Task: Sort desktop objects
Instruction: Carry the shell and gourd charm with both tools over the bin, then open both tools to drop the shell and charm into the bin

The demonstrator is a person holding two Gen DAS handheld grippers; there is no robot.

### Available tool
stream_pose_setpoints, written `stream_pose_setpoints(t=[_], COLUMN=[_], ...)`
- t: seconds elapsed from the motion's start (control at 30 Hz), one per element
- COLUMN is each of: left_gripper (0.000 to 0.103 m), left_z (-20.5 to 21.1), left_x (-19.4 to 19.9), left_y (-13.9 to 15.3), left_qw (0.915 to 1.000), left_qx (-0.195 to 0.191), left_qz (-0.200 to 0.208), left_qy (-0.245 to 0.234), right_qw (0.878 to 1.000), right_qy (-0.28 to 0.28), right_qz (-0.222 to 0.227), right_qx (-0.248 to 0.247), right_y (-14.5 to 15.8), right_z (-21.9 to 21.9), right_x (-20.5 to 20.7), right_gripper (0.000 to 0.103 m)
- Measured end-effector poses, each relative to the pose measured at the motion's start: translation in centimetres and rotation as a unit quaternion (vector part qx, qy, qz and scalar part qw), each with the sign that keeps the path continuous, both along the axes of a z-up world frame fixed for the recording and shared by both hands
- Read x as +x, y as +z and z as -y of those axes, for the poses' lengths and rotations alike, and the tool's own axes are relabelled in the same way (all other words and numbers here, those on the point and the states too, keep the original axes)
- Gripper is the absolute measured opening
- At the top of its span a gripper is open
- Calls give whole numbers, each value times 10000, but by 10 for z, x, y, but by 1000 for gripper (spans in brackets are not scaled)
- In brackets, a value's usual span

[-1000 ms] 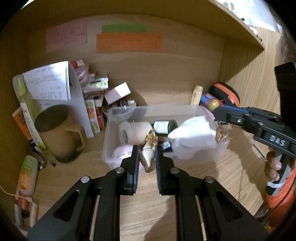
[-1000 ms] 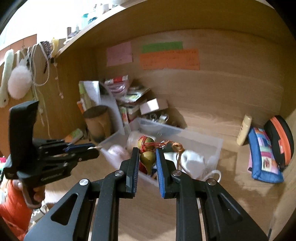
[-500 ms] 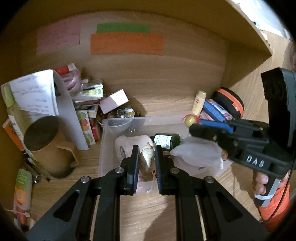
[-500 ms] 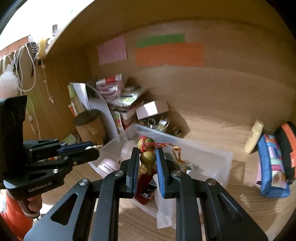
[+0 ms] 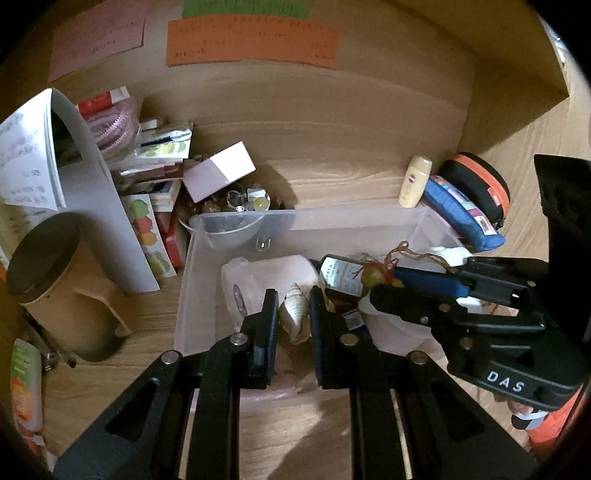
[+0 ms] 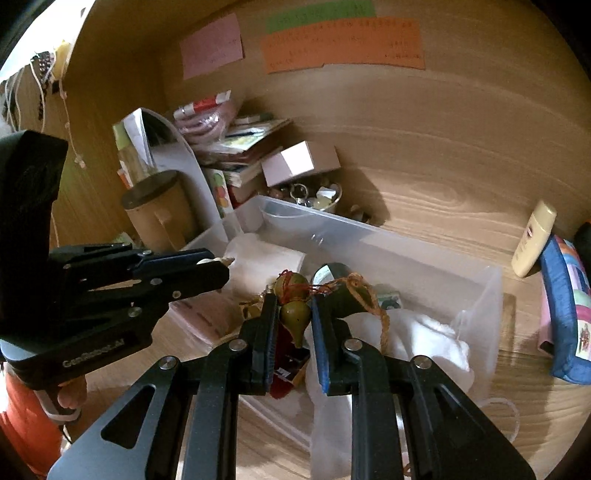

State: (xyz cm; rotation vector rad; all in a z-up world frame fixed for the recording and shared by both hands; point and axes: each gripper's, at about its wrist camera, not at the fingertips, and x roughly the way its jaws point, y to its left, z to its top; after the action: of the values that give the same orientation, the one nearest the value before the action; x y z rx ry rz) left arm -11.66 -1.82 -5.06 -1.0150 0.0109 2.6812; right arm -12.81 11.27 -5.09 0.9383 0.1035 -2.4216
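Both grippers are now hovering over the clear plastic bin (image 5: 236, 236), having advanced since 1 s ago: left gripper (image 5: 291, 319) clamping a seashell (image 5: 293, 317), right gripper (image 6: 293, 317) clamping a gourd charm (image 6: 293, 314); release appears imminent.

— What's on the back wall?
— Three notes: pink (image 5: 98, 40) at left, orange (image 5: 251, 42) beside it, green (image 5: 245, 9) just above the orange.

— And the left corner?
— A tan mug (image 5: 55, 280), upright, with a curled white sheet (image 5: 99, 206) leaning behind it. A stack of books (image 5: 159, 166) stands against the wall, and a small white box (image 5: 219, 171) is tilted beside it above a bowl of trinkets (image 5: 236, 201). A green-and-orange tube (image 5: 24, 384) lies near the front edge.

— On the right?
— A cream bottle (image 5: 415, 181) leans at the wall, touching a blue pouch (image 5: 461, 214); a black-and-orange case (image 5: 476, 181) sits just behind the pouch.
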Motion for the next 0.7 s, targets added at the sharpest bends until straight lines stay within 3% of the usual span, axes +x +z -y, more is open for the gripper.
stream_pose_setpoints(t=[0.7], left_gripper=[15], left_z=[1], left_x=[-11], left_y=[-6], left_qw=[10000], left_qx=[-56], left_qz=[15], left_qy=[14], right_qw=[9993], right_qy=[3], right_qz=[10], right_qx=[364], right_y=[-10], right_z=[7], right_x=[-6], right_gripper=[17])
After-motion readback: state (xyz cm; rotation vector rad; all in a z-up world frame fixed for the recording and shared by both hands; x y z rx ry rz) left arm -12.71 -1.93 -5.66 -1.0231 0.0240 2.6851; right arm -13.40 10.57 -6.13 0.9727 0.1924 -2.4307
